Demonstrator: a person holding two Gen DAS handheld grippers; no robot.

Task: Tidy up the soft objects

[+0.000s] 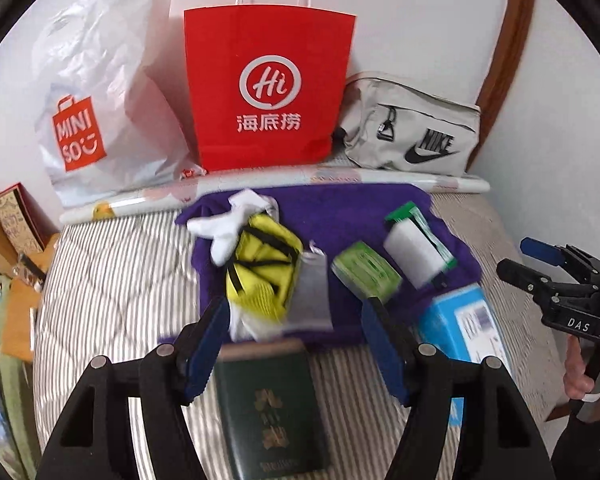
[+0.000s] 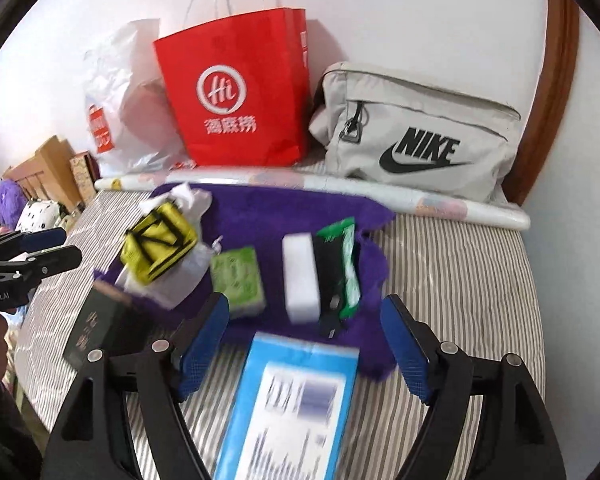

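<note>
A purple fluffy cloth (image 1: 340,204) (image 2: 284,208) lies on the striped bed. On it are a yellow pouch (image 1: 264,272) (image 2: 160,246), white socks (image 1: 230,228), a green tissue pack (image 1: 366,270) (image 2: 238,280), and a white block in a green wrapper (image 1: 416,250) (image 2: 302,280). My left gripper (image 1: 294,344) is open above a dark green booklet (image 1: 272,408) (image 2: 96,330). My right gripper (image 2: 304,340) is open above a blue box (image 2: 288,408) (image 1: 460,328). The right gripper also shows at the right edge of the left wrist view (image 1: 540,264).
A white Miniso bag (image 1: 96,104), a red paper bag (image 1: 268,88) (image 2: 236,96) and a grey Nike pouch (image 1: 416,136) (image 2: 416,136) stand against the wall. A rolled paper tube (image 1: 276,188) lies before them. Boxes and shelves are at the left (image 1: 12,224).
</note>
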